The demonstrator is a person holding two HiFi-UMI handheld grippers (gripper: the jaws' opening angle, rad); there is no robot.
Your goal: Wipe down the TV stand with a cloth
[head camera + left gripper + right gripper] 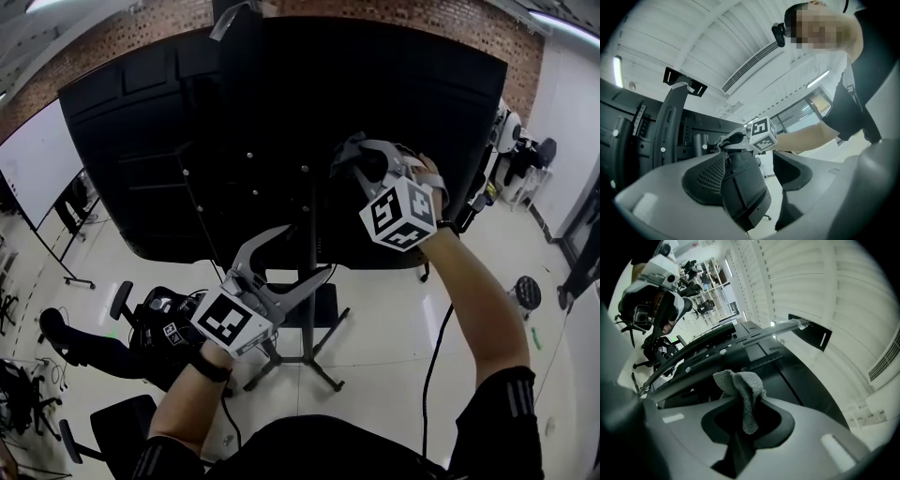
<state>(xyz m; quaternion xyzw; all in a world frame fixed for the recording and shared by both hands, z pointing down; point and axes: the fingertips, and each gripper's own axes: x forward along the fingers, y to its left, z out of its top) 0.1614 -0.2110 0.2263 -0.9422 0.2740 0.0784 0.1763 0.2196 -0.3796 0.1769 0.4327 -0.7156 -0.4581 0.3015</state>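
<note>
Right gripper's (353, 165) jaws pinch a grey cloth (743, 394), left gripper's (298, 255) gape empty; best press it flat along the TV stand (307, 323).

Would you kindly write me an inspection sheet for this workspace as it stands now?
Surface: TV stand, a black pole on a legged base, carrying the TV, which is seen from behind.
Job's things: grey cloth, pinched in the right gripper.
Clutter: nothing seen.
Grippers: left gripper open, near the pole; right gripper shut on the cloth, up at the TV's back.
Cables: black cable running down to the floor right of the stand.
Surroundings: brick wall, chairs, pale floor.
</note>
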